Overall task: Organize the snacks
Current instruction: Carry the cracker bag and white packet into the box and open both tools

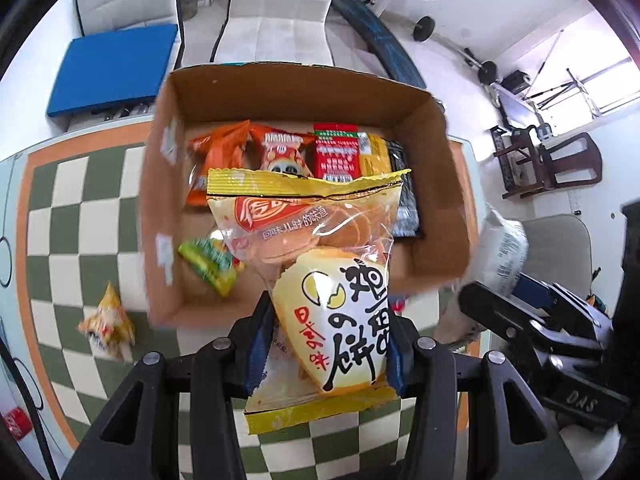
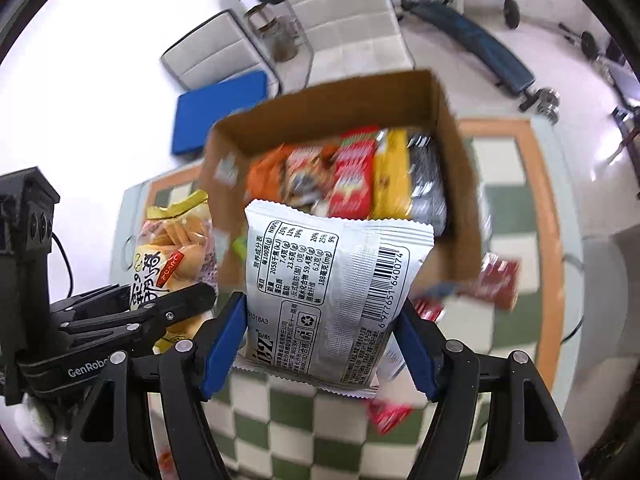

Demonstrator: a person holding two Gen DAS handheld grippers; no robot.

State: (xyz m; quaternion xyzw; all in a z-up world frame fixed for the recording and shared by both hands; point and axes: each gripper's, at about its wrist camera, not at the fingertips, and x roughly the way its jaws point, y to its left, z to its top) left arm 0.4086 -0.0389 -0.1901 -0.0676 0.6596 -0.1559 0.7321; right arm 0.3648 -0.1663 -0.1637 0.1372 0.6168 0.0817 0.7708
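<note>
Desk (image 1: 60, 216): covered by a green-and-cream checkered mat with an orange border.

Cardboard box (image 1: 436, 184): open-topped, standing on the desk; a row of upright snack packets in orange, red, yellow and black lines its far wall, and a green packet (image 1: 208, 264) lies on its floor.

Yellow biscuit bag (image 1: 320, 280): part clear, showing round biscuits, raised above the near edge of the box; the left tool (image 1: 324, 344) is clamped on its lower half.

Silver snack packet (image 2: 336, 292): barcode side facing up, raised over the near wall of the box, pinched between the blue pads of the right tool (image 2: 320, 344).

Small yellow packet (image 1: 108, 324): loose on the mat, left of the box.

Red packets (image 2: 496, 280): loose on the mat, right of the box.
</note>
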